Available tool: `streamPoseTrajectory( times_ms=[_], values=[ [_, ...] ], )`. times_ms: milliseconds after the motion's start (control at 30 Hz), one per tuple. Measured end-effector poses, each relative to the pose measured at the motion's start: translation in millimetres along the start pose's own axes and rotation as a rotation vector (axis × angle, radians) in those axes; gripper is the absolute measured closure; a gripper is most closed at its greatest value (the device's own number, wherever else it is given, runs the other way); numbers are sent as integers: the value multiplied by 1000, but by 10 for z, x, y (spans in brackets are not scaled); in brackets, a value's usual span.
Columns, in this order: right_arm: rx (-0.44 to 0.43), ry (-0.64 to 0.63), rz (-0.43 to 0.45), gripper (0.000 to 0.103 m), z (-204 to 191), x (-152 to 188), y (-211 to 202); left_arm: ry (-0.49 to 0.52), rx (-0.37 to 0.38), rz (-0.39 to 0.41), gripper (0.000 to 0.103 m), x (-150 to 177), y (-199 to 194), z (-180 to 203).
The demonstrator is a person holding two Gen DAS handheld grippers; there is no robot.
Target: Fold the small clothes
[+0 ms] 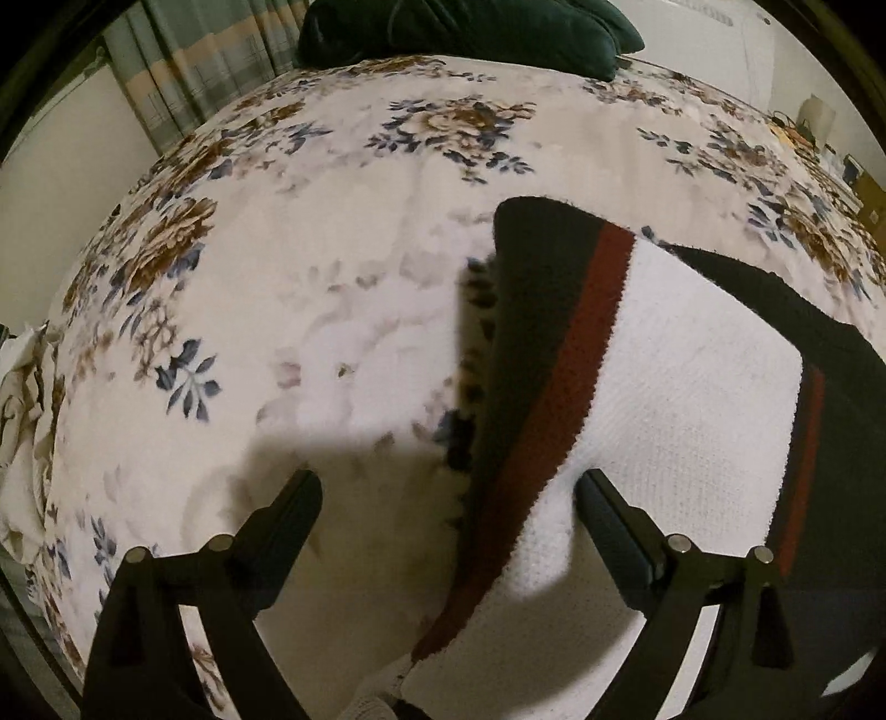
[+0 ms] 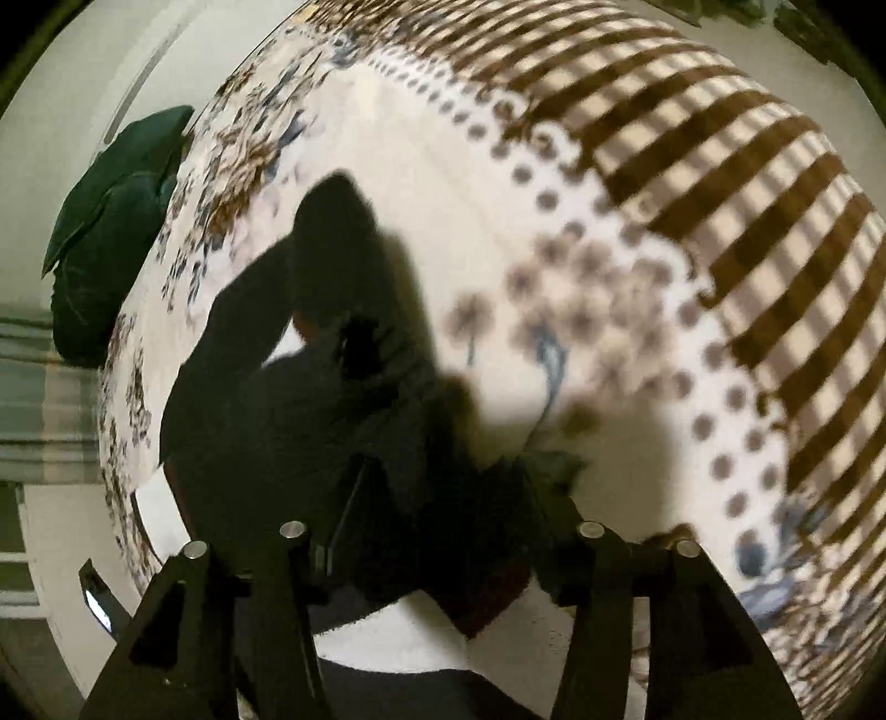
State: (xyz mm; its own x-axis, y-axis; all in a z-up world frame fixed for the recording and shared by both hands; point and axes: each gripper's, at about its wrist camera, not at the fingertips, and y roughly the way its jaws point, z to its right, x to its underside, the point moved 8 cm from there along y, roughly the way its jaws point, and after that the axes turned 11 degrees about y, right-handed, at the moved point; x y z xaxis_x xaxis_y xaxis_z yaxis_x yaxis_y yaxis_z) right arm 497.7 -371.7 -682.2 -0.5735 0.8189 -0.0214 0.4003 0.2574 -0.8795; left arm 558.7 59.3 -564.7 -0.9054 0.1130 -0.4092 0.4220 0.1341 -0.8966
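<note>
A small knit garment, white with dark and red stripe bands, lies on the floral bedspread. My left gripper is open, its jaws wide apart, straddling the garment's striped left edge just above it. In the right wrist view the garment's dark part fills the lower middle, with white knit below. My right gripper is low over the dark cloth; its fingertips are lost against the dark fabric, so I cannot tell whether it grips.
A dark green pillow lies at the bed's far end, also in the right wrist view. Curtains hang behind. A brown checked blanket covers the bed's right side. Crumpled white cloth sits at the left edge.
</note>
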Motion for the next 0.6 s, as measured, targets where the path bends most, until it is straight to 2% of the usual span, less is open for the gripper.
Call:
streamPoseTrajectory(
  times_ms=[33,100,233,333,400,467,500,600],
  values=[
    [-9,-18,17,82,-58,31,-45,3,-3,1,8,-4,-5,-6],
    [-26,-50,42,89,-184,106,-168,11,-4,1,8,-11,11,-11],
    [-111,-30,10,90,-352,215,-397,36,-18,-1,2,-28,89,-66],
    [-105,32,-74,91,-199,277,-369,37,-8,-7,0,-33,138,-121],
    [-20,33,-122,90,-10,297,-228,35,9,-9,0,-37,155,-143],
    [22,52,-176,85,202,357,-75,39,18,-10,0,-36,136,-144],
    [35,59,-184,74,255,372,-46,37,28,-9,0,-38,108,-141],
    [30,77,-151,57,346,364,-86,41,34,6,0,-49,-5,-134]
  ],
)
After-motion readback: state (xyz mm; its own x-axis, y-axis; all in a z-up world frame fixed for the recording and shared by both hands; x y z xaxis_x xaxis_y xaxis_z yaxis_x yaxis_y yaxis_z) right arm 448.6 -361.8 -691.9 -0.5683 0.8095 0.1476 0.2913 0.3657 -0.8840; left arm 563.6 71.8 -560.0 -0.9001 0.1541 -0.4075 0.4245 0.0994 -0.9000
